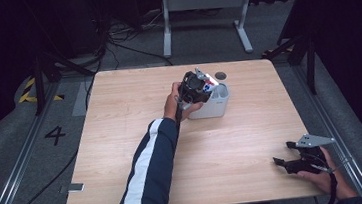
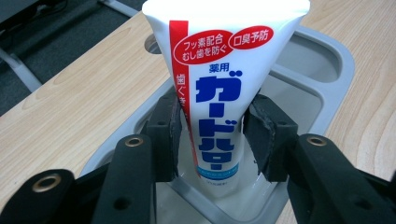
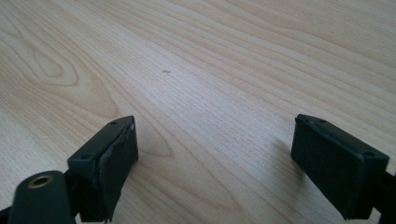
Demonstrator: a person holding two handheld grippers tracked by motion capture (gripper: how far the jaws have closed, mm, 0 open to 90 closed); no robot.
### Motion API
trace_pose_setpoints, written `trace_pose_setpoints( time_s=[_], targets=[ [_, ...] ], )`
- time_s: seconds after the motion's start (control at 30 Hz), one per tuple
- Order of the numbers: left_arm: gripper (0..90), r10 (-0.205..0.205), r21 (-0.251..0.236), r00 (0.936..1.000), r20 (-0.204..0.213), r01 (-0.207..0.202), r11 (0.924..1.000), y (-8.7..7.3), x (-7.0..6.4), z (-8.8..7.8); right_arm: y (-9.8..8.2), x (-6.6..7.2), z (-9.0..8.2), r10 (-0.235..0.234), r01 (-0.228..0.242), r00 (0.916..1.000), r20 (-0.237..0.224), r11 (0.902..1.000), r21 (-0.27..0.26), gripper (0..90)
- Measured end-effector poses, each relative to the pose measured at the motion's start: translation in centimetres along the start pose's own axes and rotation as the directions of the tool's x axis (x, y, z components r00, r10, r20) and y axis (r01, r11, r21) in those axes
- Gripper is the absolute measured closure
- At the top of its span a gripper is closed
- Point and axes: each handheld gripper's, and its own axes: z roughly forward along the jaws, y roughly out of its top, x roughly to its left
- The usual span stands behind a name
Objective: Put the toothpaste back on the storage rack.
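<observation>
**Toothpaste tube poised in the holder, one gripper idle**

The pale wood-grain bench [image 1: 123, 152] carries very little: a white plastic holder with several compartments [image 1: 217, 103] stands toward its far middle, and a small dark round spot [image 1: 220, 75] sits just beyond it, too small to tell what it is.

The person's left arm, in a dark blue sleeve with a white stripe [image 1: 148, 170], reaches out to the holder. The left gripper [image 2: 212, 135] has its jaws on either side of a white toothpaste tube with a red band and blue Japanese lettering [image 2: 219, 88]. The pads look pressed against the tube's narrow lower part, so I judge it to be grasped. The tube stands nearly upright with its lower end down inside the nearest compartment of the holder; whether that end touches the bottom I cannot tell.

The right gripper [image 1: 295, 159] rests near the bench's right front corner, well apart from the holder, its jaws released and spread wide over bare wood.

What worries me is the tube's taper and soft wall: the pads could slide up it, or squeeze it out of shape. If let go while leaning, it could tip against the compartment rim, and the light holder, braced by nothing, might shift.
</observation>
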Motion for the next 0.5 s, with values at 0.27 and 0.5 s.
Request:
trace_pose_setpoints(
  time_s=[0.27,0.5],
  targets=[
    [52.0,0.008,-0.013,1.0,-0.005,-0.008,0.9999,-0.06,-0.08,-0.23,0.0,0.01,0.0,0.0,0.0,1.0,0.001,1.0,0.0,14.8],
    [47.0,0.008,-0.013,0.9998,-0.015,-0.008,0.9999,-0.05,-0.15,-0.67,0.0,0.01,0.0,0.0,0.0,1.0,0.001,1.0,0.0,14.8]
  ],
)
